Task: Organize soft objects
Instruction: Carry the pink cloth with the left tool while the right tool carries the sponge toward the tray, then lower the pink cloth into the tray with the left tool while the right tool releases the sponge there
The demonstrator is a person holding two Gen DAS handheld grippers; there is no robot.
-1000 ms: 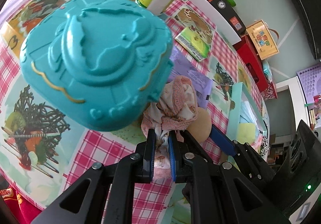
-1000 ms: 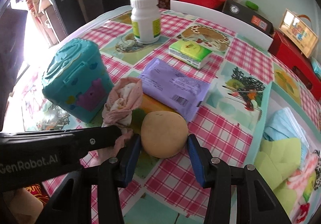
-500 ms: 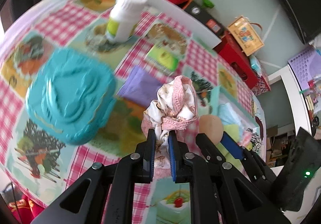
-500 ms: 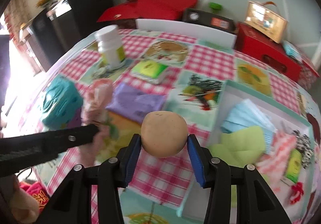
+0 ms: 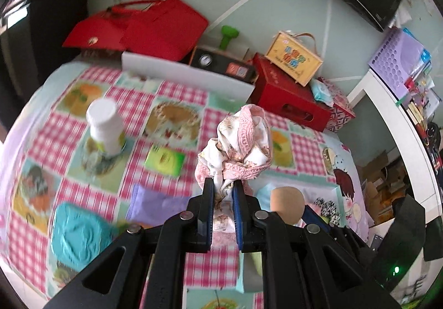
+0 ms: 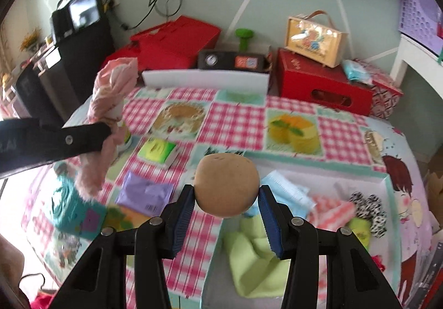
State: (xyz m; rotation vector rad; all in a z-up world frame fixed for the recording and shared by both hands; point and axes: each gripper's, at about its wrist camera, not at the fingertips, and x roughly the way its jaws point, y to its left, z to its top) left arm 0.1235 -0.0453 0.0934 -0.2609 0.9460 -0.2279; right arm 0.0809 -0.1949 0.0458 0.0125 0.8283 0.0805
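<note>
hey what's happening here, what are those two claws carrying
A person is sorting soft things off a checked tablecloth into a shallow teal-rimmed tray. The left claw is shut on a bunched pink and white lace-trimmed cloth, held up off the table. The right claw grips a round tan sponge ball, raised near the tray's left edge. The tray already holds a light green folded cloth, a blue face mask and a black-and-white spotted scrunchie.

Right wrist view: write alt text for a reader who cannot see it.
The right gripper is shut on a round tan sponge, held above the near edge of a tray that already contains cloths and a mask. At left, the left gripper holds up a pink cloth over a checked tablecloth.
</note>
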